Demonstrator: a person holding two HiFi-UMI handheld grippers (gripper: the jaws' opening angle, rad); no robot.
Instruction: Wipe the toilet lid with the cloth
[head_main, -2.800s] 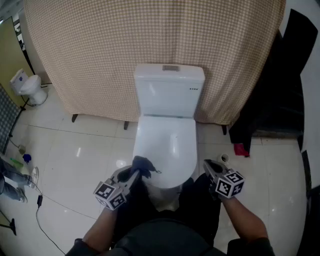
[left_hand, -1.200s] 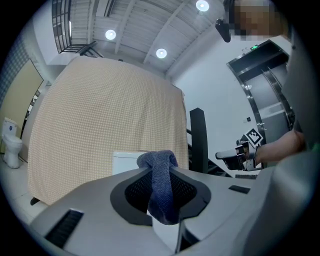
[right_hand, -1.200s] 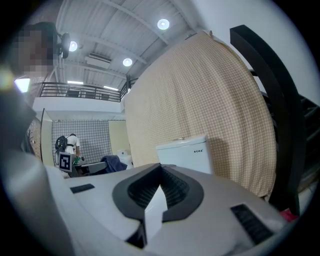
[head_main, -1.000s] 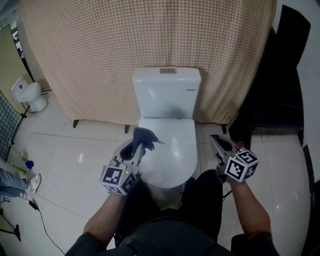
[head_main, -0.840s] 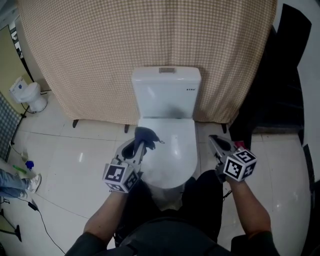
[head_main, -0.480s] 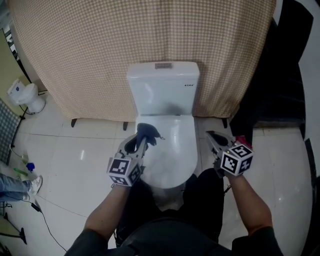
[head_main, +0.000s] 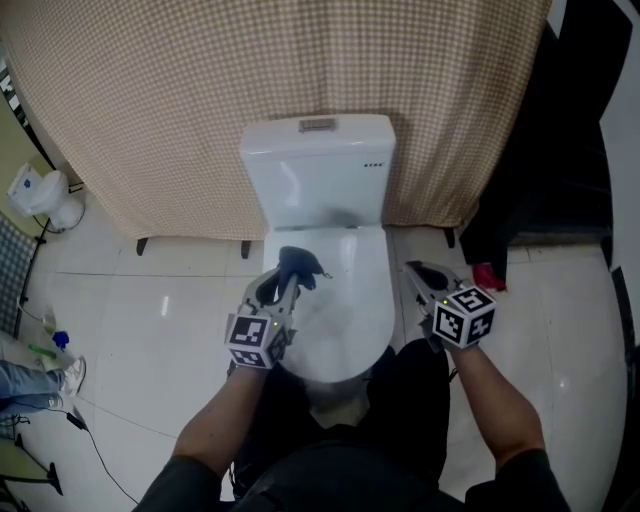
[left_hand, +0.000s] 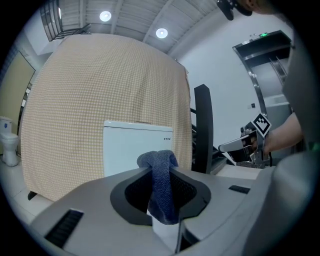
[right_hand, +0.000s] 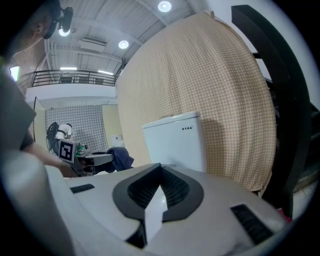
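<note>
The white toilet has its lid (head_main: 345, 305) down, with the tank (head_main: 318, 175) behind it. My left gripper (head_main: 289, 278) hangs over the lid's left rear part, shut on a dark blue cloth (head_main: 297, 264) that bunches above its tips. In the left gripper view the cloth (left_hand: 161, 182) droops between the jaws of the left gripper (left_hand: 165, 217), with the tank (left_hand: 136, 147) ahead. My right gripper (head_main: 422, 276) is beside the toilet's right edge, shut and holding nothing. The right gripper (right_hand: 156, 197) looks at the tank (right_hand: 175, 142) and at the cloth (right_hand: 120, 157) on its left.
A beige checked curtain (head_main: 280, 70) hangs behind the tank. Dark panels (head_main: 560, 140) stand at the right, with a red item (head_main: 490, 276) on the floor below. A small white toilet (head_main: 35, 192) and bottles (head_main: 52, 345) lie at far left on glossy tiles.
My left gripper has carried the cloth from the lid's front left edge forward toward the tank. The right gripper also shifted a little forward beside the toilet.
</note>
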